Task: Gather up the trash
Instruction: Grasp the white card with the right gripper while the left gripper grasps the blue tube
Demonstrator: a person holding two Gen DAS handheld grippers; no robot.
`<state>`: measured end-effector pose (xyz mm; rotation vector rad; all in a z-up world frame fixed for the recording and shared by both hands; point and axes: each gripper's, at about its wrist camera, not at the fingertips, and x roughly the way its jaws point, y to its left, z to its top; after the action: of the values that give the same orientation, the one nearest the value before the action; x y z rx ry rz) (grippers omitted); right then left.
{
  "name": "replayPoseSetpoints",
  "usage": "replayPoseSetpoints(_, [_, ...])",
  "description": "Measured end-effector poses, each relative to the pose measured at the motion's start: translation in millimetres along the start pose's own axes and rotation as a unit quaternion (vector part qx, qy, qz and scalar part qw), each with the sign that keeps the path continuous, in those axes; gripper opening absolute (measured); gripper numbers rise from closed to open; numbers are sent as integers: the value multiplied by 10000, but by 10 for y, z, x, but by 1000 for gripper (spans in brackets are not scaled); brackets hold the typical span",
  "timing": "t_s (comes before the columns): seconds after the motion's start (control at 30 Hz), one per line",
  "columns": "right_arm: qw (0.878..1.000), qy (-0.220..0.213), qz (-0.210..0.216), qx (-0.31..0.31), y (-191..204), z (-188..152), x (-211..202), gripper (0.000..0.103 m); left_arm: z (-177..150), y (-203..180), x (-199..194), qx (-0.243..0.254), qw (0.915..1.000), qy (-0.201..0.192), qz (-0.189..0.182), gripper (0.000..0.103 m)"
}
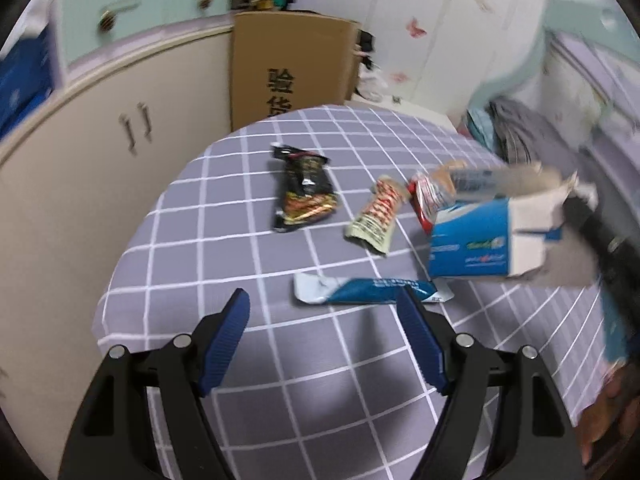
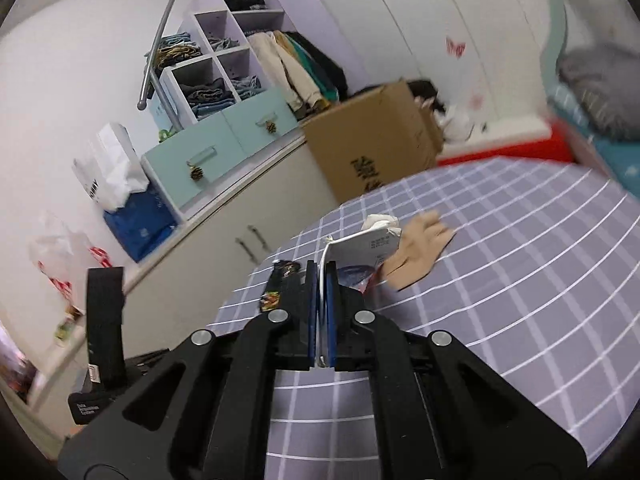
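Left wrist view is showing our left gripper (image 1: 322,312) hanging with its jaws standing apart and nothing between them, tilted down over the checked tablecloth (image 1: 248,264), probably so it is lining up on the next piece of litter. Just beyond its fingertips a blue and white flat wrapper (image 1: 368,291) is lying on the cloth; farther off we are counting one black snack packet (image 1: 305,190), one cream and red sachet (image 1: 376,216) and one red wrapper (image 1: 424,200), so four loose pieces are waiting on the table. We are also seeing one torn blue and white carton (image 1: 486,240) lifted off the cloth at the right, gripped by its flap, and it seems to be carrying a crumpled clear bottle (image 1: 472,180), perhaps serving as a collecting box. Right wrist view is confirming this: our right gripper (image 2: 321,280) is clamping its pads together on a thin white card edge of that carton (image 2: 366,246), holding it clear of the table. One brown cardboard box (image 2: 376,140) is standing behind the table; we cannot tell whether it is the bin.
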<state>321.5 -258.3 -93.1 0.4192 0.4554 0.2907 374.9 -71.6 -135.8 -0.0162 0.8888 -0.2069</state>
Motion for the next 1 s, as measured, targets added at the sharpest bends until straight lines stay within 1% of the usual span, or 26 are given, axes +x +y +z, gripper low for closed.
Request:
replayPoseSetpoints(0.1, [9998, -59, -140, -151, 1, -1, -53, 4, 2, -142, 28, 499, 9985, -145, 149, 74])
replayPoseSetpoints(0.17, [9993, -100, -247, -273, 2, -2, -90, 4, 6, -238, 27, 887, 9954, -288, 211, 74])
replayPoseSetpoints(0.2, [9989, -140, -314, -327, 6, 1, -110, 4, 1, -267, 23, 1002, 9943, -306, 214, 74])
replayPoseSetpoints(0.23, [9985, -163, -354, -383, 5, 4, -136, 4, -6, -309, 36, 1137, 9929, -238, 241, 74])
replayPoseSetpoints(0.27, [9981, -205, -394, -433, 3, 4, -166, 4, -20, -335, 42, 1218, 9921, -189, 246, 74])
replayPoseSetpoints(0.33, [9964, -242, -546, -604, 29, -2, -201, 4, -48, -355, 19, 1307, 9908, -233, 245, 74])
replayPoseSetpoints(0.37, [9960, -249, -563, -648, 32, -13, -213, 4, -58, -351, 5, 1319, 9906, -255, 269, 74])
replayPoseSetpoints(0.43, [9963, -203, -524, -656, 31, -28, -217, 4, -68, -363, -22, 1456, 9886, -337, 180, 74])
replayPoseSetpoints(0.57, [9968, -120, -479, -626, 5, -57, -215, 4, -83, -415, 49, 2000, 9792, -174, 299, 74])
replayPoseSetpoints(0.63, [9971, -72, -443, -611, 1, -64, -194, 4, -73, -445, 76, 2143, 9760, -191, 330, 74])
replayPoseSetpoints(0.7, [9972, -48, -434, -612, 25, -83, -177, 4, -63, -472, 87, 2174, 9753, -220, 322, 74])
replayPoseSetpoints(0.87, [9970, -28, -406, -658, 65, -75, -164, 4, -48, -602, 161, 2439, 9689, -180, 374, 74])
replayPoseSetpoints(0.93, [9970, -27, -406, -659, 72, -72, -159, 4, -41, -618, 172, 2411, 9700, -114, 272, 74])
replayPoseSetpoints(0.97, [9970, -28, -413, -655, 75, -69, -163, 4, -37, -611, 172, 2345, 9719, -57, 186, 68])
replayPoseSetpoints(1.0, [9971, -27, -414, -645, 80, -69, -164, 4, -34, -596, 166, 2238, 9746, 37, -29, 55])
